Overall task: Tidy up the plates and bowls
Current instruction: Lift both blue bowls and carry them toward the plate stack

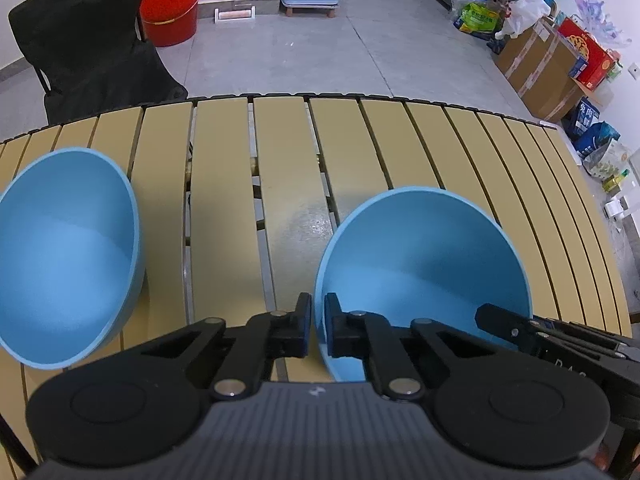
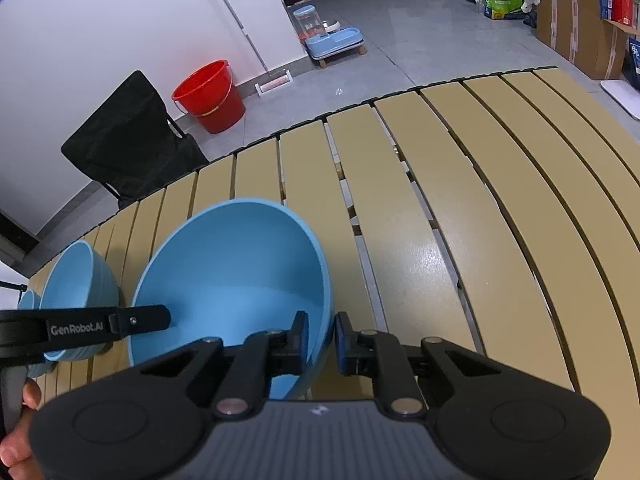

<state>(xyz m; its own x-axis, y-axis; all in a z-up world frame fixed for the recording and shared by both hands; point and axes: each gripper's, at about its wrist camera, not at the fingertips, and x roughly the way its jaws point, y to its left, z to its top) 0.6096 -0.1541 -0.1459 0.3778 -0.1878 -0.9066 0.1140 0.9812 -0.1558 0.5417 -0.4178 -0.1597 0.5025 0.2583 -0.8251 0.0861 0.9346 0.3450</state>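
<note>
A large blue bowl (image 1: 424,264) stands on the slatted tan table (image 1: 280,152), and both grippers hold it. My left gripper (image 1: 318,322) is shut on its left rim, one pad inside the bowl and one outside. Over the bowl's right rim reaches a black finger (image 1: 504,322) of the other gripper. In the right wrist view my right gripper (image 2: 322,338) is shut on the right rim of the same bowl (image 2: 232,280), and the left gripper's finger (image 2: 140,319) reaches in from the left. A second blue bowl (image 1: 68,260), ribbed on the outside (image 2: 76,288), stands further left.
A smaller blue dish (image 2: 28,304) peeks out behind the ribbed bowl. Beyond the table's far edge are a black folding chair (image 1: 80,40) and a red bucket (image 1: 170,8) on the grey floor. Cardboard boxes (image 1: 540,68) and bags line the right wall. A hand (image 2: 18,432) shows at lower left.
</note>
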